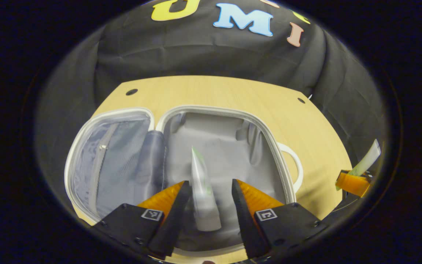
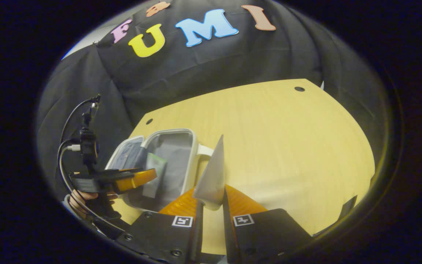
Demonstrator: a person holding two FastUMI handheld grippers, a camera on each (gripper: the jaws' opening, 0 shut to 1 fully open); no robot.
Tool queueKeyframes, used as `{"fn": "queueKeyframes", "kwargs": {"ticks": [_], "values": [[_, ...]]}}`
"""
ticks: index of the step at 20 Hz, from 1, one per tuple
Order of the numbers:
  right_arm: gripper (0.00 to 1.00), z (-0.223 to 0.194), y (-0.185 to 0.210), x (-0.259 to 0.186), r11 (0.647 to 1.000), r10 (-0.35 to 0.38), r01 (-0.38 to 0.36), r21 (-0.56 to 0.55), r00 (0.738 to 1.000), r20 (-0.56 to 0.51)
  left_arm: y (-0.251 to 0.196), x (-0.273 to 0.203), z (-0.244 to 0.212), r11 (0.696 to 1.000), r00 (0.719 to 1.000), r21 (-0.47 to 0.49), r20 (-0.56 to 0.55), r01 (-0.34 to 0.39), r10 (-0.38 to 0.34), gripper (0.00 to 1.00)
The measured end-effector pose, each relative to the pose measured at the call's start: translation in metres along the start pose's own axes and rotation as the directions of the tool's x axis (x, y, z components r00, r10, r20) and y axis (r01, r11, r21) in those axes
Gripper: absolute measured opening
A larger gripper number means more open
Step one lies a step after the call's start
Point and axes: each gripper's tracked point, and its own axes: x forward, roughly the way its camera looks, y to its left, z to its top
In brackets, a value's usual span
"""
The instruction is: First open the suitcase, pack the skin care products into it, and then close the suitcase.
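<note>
The small white suitcase [image 1: 211,109] lies open on the wooden table, its grey lining bare and its zipped mesh lid [image 1: 112,157] folded out to the left. A white and green tube [image 1: 203,190] shows blurred inside the main half. My left gripper [image 1: 210,182] hovers open over it, and neither finger touches the tube. In the right gripper view, my right gripper [image 2: 212,205] is shut on a white tube [image 2: 213,176] that points up and away. It sits just right of the suitcase [image 2: 192,154]. The left gripper [image 2: 134,179] hangs above the green tube [image 2: 154,174].
The suitcase's white handle [image 1: 295,165] sticks out toward the right gripper [image 1: 354,181] and its tube [image 1: 368,159]. The bare wooden tabletop [image 2: 288,146] stretches to the right and back. A hand [image 2: 82,198] and cables [image 2: 64,154] sit behind the left gripper.
</note>
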Motion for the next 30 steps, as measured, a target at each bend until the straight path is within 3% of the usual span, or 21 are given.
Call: {"fn": "queueKeyframes", "kwargs": {"ticks": [3, 4, 5, 7, 11, 14, 15, 16, 17, 19, 21, 24, 26, 28, 30], "values": [[0.25, -0.006, 0.036, 0.014, 0.998, 0.061, -0.061, -0.016, 0.997, -0.043, 0.023, -0.029, 0.026, 1.0, 0.992, -0.027, 0.125, 0.0, 0.003, 0.87], [0.22, -0.009, 0.048, 0.021, 0.996, 0.079, -0.081, -0.021, 0.995, -0.063, 0.033, -0.039, 0.029, 0.999, 0.988, -0.04, 0.154, -0.003, 0.009, 0.85], [0.25, -0.013, 0.059, 0.03, 0.995, 0.092, -0.095, -0.032, 0.992, -0.088, 0.048, -0.052, 0.03, 0.998, 0.983, -0.055, 0.181, -0.016, 0.026, 0.85], [0.22, -0.029, 0.073, 0.052, 0.993, 0.091, -0.102, -0.06, 0.983, -0.16, 0.085, -0.078, 0.032, 0.995, 0.969, -0.082, 0.234, -0.062, 0.079, 0.85], [0.25, -0.057, 0.087, 0.081, 0.989, 0.089, -0.117, -0.088, 0.957, -0.277, 0.158, -0.117, 0.018, 0.974, 0.946, -0.168, 0.259, -0.155, 0.195, 0.85], [0.29, -0.054, 0.09, 0.088, 0.989, 0.088, -0.114, -0.09, 0.964, -0.252, 0.21, -0.136, 0.004, 0.946, 0.929, -0.25, 0.251, -0.208, 0.271, 0.85], [0.47, -0.046, 0.093, 0.084, 0.99, 0.096, -0.117, -0.083, 0.97, -0.225, 0.228, -0.143, 0.0, 0.934, 0.923, -0.276, 0.246, -0.226, 0.296, 0.83], [0.42, -0.043, 0.097, 0.083, 0.989, 0.105, -0.122, -0.078, 0.974, -0.202, 0.246, -0.147, -0.003, 0.922, 0.916, -0.301, 0.242, -0.243, 0.32, 0.83], [0.66, -0.037, 0.096, 0.08, 0.99, 0.101, -0.116, -0.08, 0.979, -0.175, 0.268, -0.149, -0.009, 0.908, 0.909, -0.327, 0.233, -0.261, 0.345, 0.85], [0.71, -0.024, 0.094, 0.067, 0.991, 0.089, -0.1, -0.093, 0.99, -0.112, 0.305, -0.154, -0.015, 0.878, 0.897, -0.386, 0.217, -0.284, 0.386, 0.85], [0.88, -0.008, 0.089, 0.052, 0.991, 0.071, -0.076, -0.111, 0.996, -0.044, 0.332, -0.153, -0.018, 0.852, 0.889, -0.436, 0.206, -0.29, 0.409, 0.85], [0.94, 0.015, 0.081, 0.031, 0.992, 0.032, -0.025, -0.126, 0.998, 0.058, 0.363, -0.146, -0.024, 0.834, 0.895, -0.477, 0.187, -0.278, 0.405, 0.85], [0.95, 0.032, 0.071, 0.019, 0.989, -0.009, 0.028, -0.148, 0.992, 0.127, 0.369, -0.137, -0.02, 0.836, 0.923, -0.512, 0.189, -0.198, 0.334, 0.84], [0.96, 0.044, 0.059, 0.009, 0.983, -0.061, 0.092, -0.16, 0.98, 0.189, 0.376, -0.122, -0.015, 0.813, 0.945, -0.573, 0.197, -0.106, 0.262, 0.85], [0.96, 0.051, 0.053, 0.001, 0.981, -0.088, 0.124, -0.149, 0.971, 0.223, 0.391, -0.107, -0.014, 0.762, 0.957, -0.647, 0.202, -0.029, 0.208, 0.85]]}}
